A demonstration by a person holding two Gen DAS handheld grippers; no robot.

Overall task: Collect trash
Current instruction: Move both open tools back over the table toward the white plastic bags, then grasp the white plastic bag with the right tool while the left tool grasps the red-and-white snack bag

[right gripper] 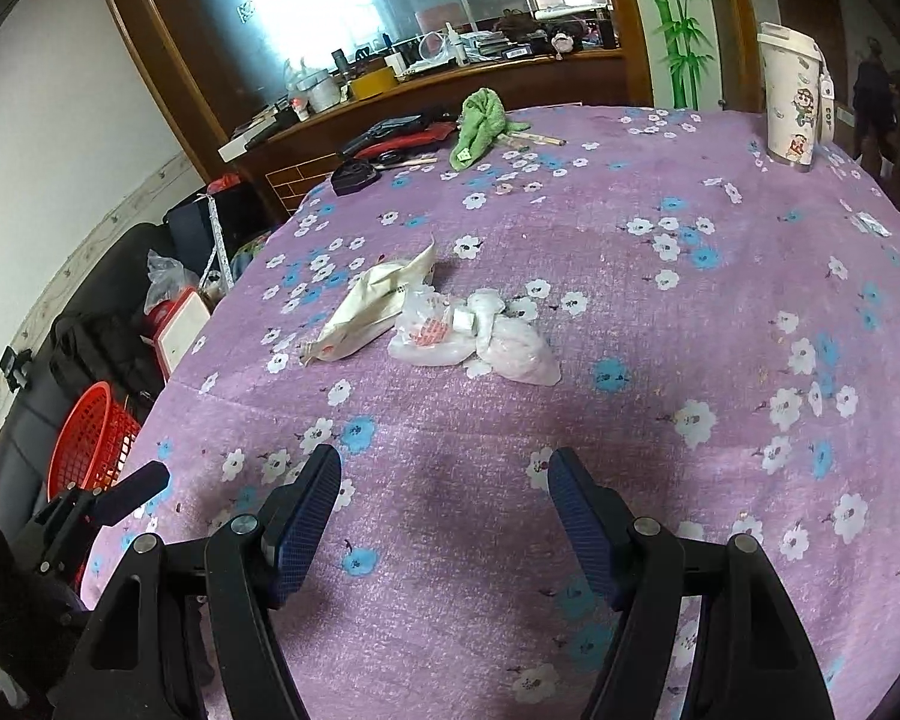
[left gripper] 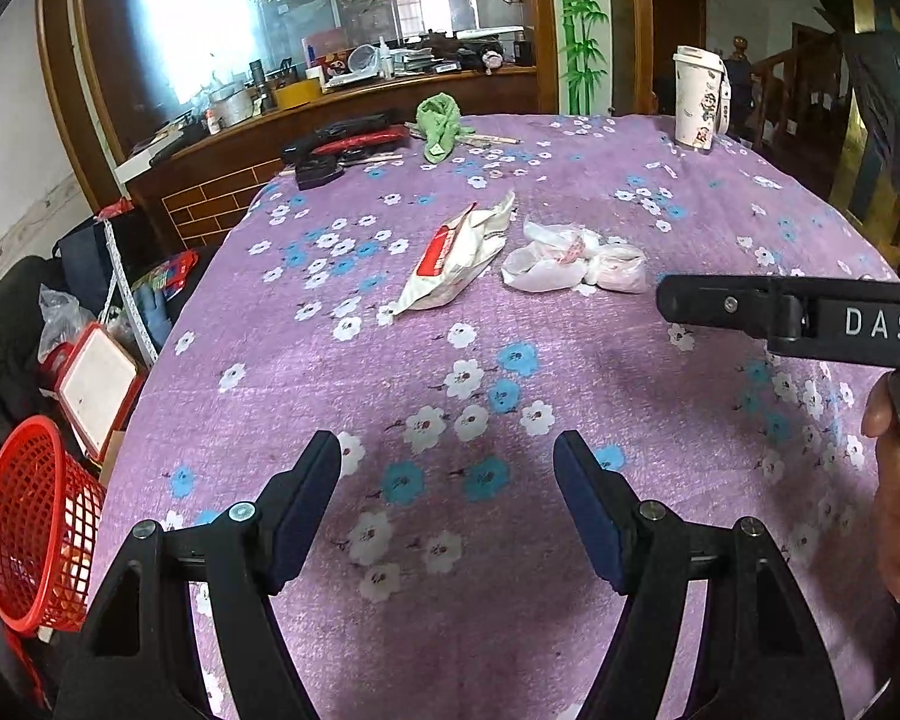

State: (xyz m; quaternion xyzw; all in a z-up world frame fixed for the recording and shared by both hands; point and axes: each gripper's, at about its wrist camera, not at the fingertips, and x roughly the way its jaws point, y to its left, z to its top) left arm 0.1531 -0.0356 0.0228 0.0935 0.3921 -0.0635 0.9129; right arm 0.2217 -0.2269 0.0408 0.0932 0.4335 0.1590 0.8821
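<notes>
A crumpled white and red wrapper (left gripper: 453, 258) and a wad of clear plastic bags (left gripper: 573, 261) lie side by side mid-table on the purple flowered cloth (left gripper: 450, 396). My left gripper (left gripper: 450, 480) is open and empty, hovering over the cloth well short of them. My right gripper (right gripper: 444, 498) is open and empty too, with the wrapper (right gripper: 369, 306) and the plastic bags (right gripper: 480, 336) ahead of it. Its side shows at the right of the left wrist view (left gripper: 792, 309). A red mesh basket (left gripper: 36, 528) stands on the floor left of the table; it also shows in the right wrist view (right gripper: 93, 441).
A white printed cup (left gripper: 699, 99) stands at the far right of the table. A green cloth (left gripper: 441, 123), chopsticks and black and red items (left gripper: 345, 141) lie at the far edge. Bags and a red-framed box (left gripper: 96, 387) crowd the floor left.
</notes>
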